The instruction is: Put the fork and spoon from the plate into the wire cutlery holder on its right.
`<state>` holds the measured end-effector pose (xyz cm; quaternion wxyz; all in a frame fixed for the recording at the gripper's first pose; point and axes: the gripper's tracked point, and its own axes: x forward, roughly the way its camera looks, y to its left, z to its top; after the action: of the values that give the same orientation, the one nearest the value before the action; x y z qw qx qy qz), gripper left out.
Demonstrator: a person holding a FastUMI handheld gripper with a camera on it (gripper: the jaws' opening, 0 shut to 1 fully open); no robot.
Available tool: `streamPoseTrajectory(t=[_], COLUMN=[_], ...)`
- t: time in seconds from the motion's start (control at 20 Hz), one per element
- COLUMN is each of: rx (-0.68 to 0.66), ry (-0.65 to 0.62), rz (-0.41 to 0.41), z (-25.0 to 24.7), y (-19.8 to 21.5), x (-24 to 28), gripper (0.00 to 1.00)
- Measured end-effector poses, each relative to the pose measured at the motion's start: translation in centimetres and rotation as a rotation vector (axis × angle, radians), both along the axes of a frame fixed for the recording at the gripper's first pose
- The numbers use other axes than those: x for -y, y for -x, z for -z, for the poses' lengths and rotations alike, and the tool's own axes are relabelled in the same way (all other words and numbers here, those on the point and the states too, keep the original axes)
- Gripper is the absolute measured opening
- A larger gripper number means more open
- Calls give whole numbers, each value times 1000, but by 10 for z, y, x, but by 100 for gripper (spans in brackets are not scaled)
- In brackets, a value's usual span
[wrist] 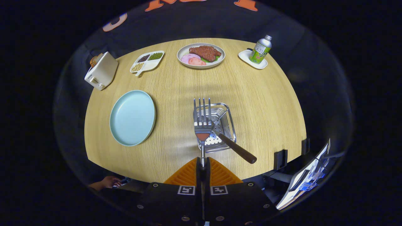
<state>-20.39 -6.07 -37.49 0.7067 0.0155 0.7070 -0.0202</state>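
My tongs (203, 163) were clamped on the fork (203, 121), its tines raised over the wire cutlery holder (216, 125). The spoon (234, 146) already leaned in the holder, handle out. The plate (132, 117) on the counter (257, 103) lay bare; I judged only lowering the fork remained.

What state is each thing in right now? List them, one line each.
gripper: shut on the fork's handle
fork: held, tines pointing away, over the holder
wire cutlery holder: on the table, one utensil inside
brown-handled utensil: in the holder, handle sticking out over its rim
light blue plate: empty
toaster: bread in its slot
bottle: upright, capped, on a white tray
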Motion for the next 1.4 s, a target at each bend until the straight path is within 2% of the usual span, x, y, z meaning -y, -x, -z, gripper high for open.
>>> streamPoseTrajectory(t=[0.2,0.4,0.6,0.8,1.0,1.2,1.3,1.35,1.4], rx=[-91,-137,-143,-127,-41,129,215,270,332], ry=[-16,-12,-27,-45,-66,-127,-160,-181,-195], rz=[-75,-133,-122,-121,-94,-30,5,14,21], z=[2,7,12,16,6,-25,-50,-65,-83], y=[20,21,12,2,-21,-62,-78,-90,-103], x=[9,19,25,25,30,27,26,24,24], gripper=[4,4,5,11,13,14,19,28,33])
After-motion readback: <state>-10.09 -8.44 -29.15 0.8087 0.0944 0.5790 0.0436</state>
